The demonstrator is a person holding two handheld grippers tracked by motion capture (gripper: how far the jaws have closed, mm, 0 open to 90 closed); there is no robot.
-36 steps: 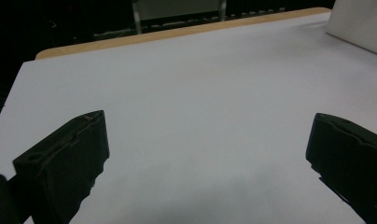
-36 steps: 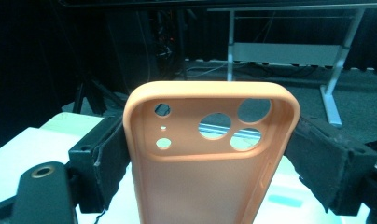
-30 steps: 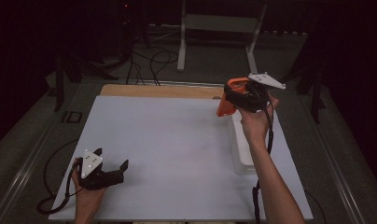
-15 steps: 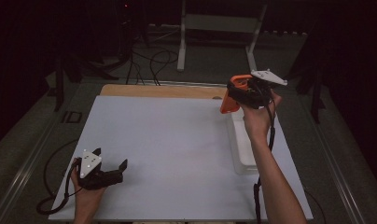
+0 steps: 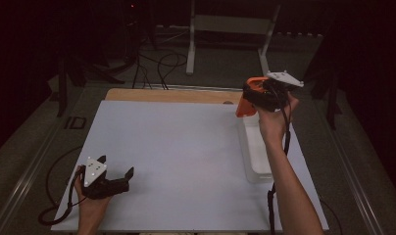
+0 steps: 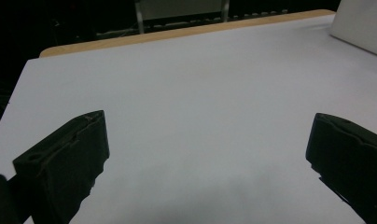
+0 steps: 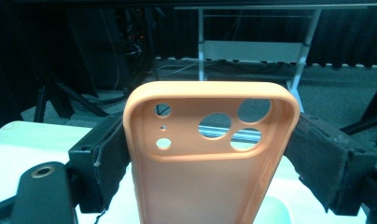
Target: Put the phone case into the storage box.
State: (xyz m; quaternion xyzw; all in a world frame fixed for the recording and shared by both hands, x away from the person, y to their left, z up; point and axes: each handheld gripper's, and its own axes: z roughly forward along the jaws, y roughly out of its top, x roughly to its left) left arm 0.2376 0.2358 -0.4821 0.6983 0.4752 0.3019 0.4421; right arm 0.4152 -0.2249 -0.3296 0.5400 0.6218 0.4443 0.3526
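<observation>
My left claw [image 5: 118,177] sits spread and empty at the near left of the counter [image 5: 186,147]. My right claw [image 5: 255,97] is up at the far right, pinching an orange phone case [image 7: 210,158] by its sides, above a white tray [image 5: 257,147] (contents hard to make out). No telling what's left; the case's lower end is cut off.

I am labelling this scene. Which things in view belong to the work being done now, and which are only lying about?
In use:
- orange phone case, clamped in the right claw, held above the table
- clear tray, just below that claw, probably part of the job

Idle or background:
- left claw, open, holding nothing
- white table
- metal stand behind the table
- floor cables
</observation>
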